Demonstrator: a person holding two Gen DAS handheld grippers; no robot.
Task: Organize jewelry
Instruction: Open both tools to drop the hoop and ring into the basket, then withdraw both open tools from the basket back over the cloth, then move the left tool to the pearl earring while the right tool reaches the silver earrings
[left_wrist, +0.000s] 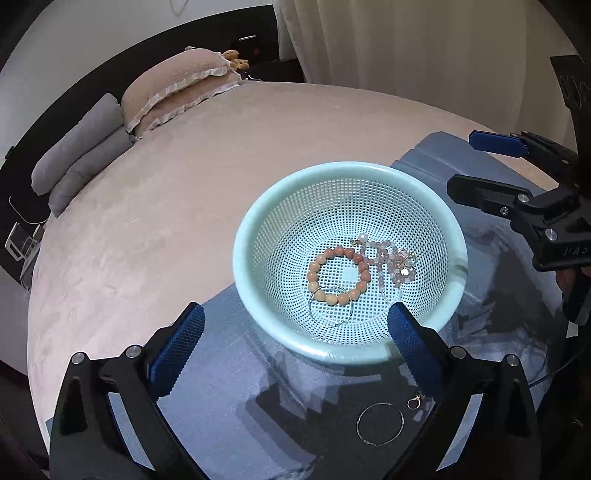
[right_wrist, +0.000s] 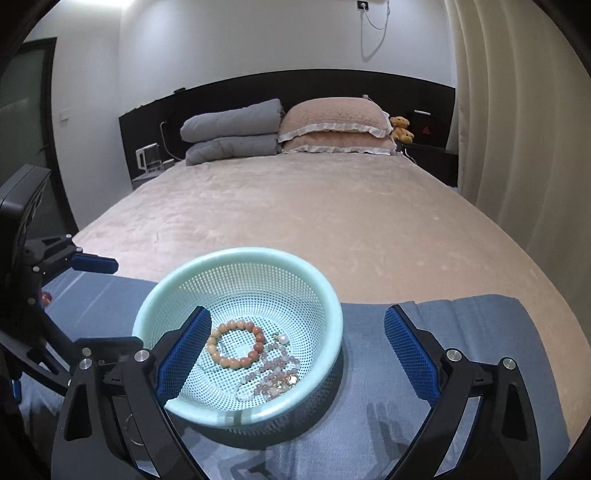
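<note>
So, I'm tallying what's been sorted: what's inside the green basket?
Inside the green basket: an orange bead bracelet, a pink bead strand with charms, and a thin hoop. Anything beneath the pink pile is hidden.

Left wrist camera looks steeply down, close over the basket on the blue cloth, bed stretching off to the left. Right wrist camera sits lower and flatter, facing the headboard. Both views share the basket, and each catches the other gripper at its edge.
</note>
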